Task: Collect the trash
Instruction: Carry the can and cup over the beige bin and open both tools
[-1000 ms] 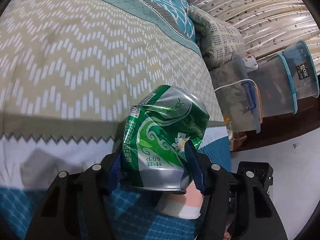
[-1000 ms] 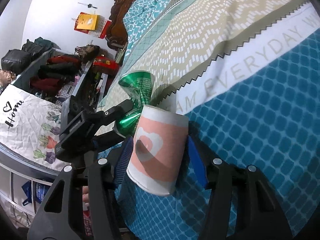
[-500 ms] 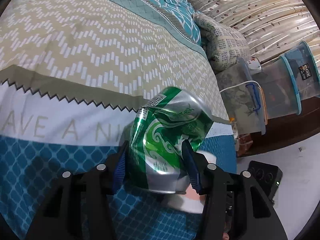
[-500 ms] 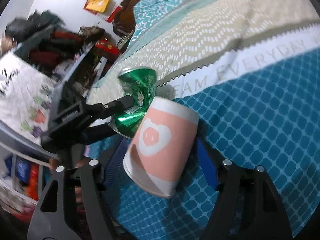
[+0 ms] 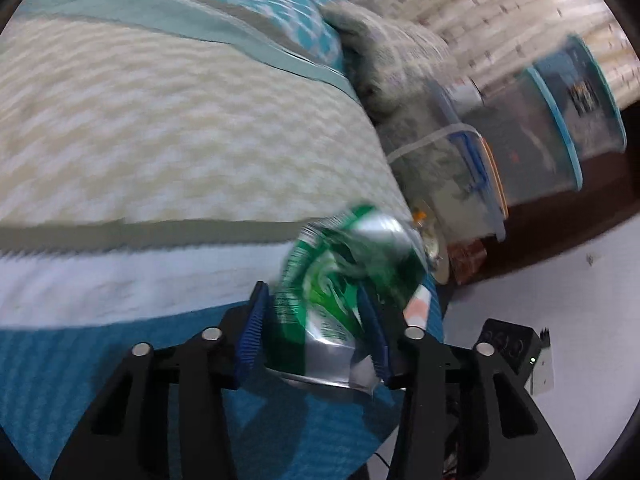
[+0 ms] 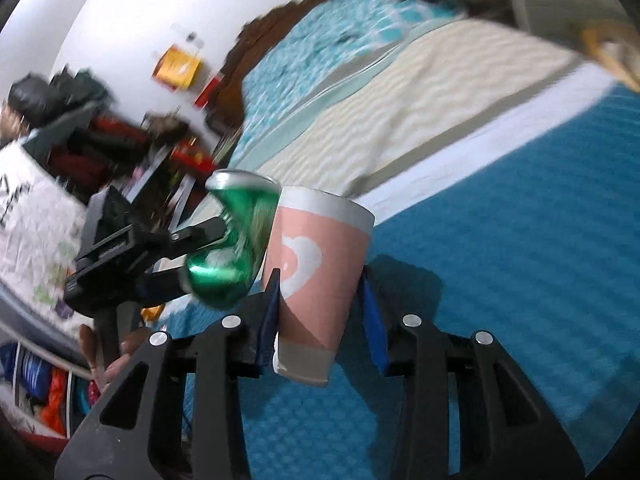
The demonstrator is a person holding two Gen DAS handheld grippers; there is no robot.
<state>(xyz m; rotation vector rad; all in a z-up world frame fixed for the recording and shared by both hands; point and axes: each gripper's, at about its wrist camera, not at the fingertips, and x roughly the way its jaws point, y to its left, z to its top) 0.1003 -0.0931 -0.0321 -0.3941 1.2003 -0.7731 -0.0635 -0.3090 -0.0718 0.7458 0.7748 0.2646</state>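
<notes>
Green crushed can [image 5: 344, 288] clamped in left gripper [image 5: 316, 324], pink paper cup [image 6: 316, 280] gripped in right gripper [image 6: 320, 316], both lifted over bed [image 5: 160, 140]; no bin in view, drop-off remains.

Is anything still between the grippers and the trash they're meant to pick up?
No. The left gripper is shut on the crushed green can, and the right gripper is shut on the pink paper cup, both above the bed. No bin is visible.
</notes>
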